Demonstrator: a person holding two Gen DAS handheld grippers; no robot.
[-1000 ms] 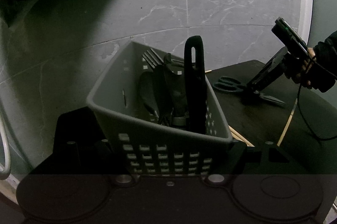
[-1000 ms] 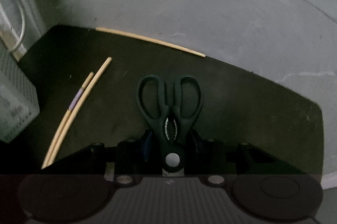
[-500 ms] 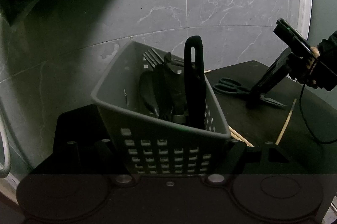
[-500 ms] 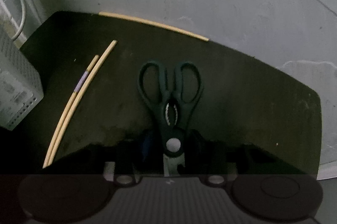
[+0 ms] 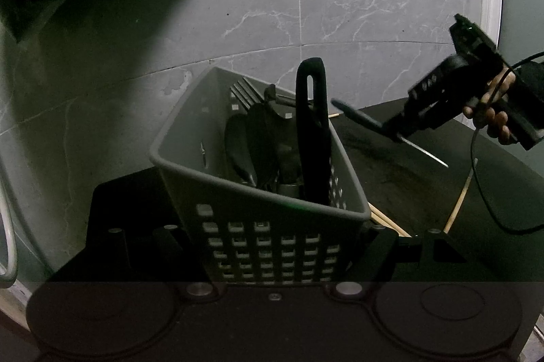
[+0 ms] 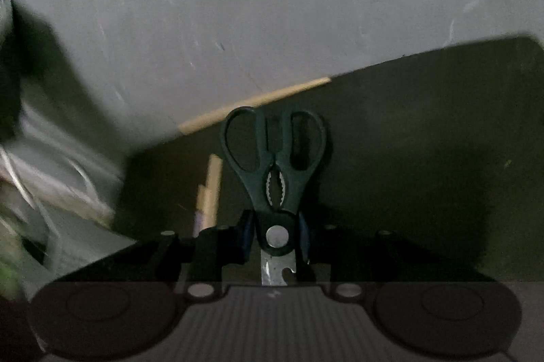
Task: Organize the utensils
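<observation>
Over on the left, the left gripper (image 5: pixel 277 243) is clamped across the lower wall of a grey slotted basket (image 5: pixel 258 188), holding it tipped so its open mouth faces away. Inside stand dark utensils: a fork (image 5: pixel 243 93) with its tines up near the far corner, a spoon-shaped piece lower down, and a tall black handle with a slot (image 5: pixel 311 131) rising above the rim. The basket sits over the edge of a black table (image 5: pixel 391 171), with pale marbled tiles behind. Two wooden chopsticks (image 5: pixel 387 219) lie on the table just right of the basket, and another one further right. Towards the right, a person's hand (image 5: pixel 496 110) carries the right gripper (image 6: pixel 275 236), its two fingers pinched on the pivot of black scissors (image 6: pixel 273 158), lifted off the table, handle loops pointing towards the basket, blades trailing behind
</observation>
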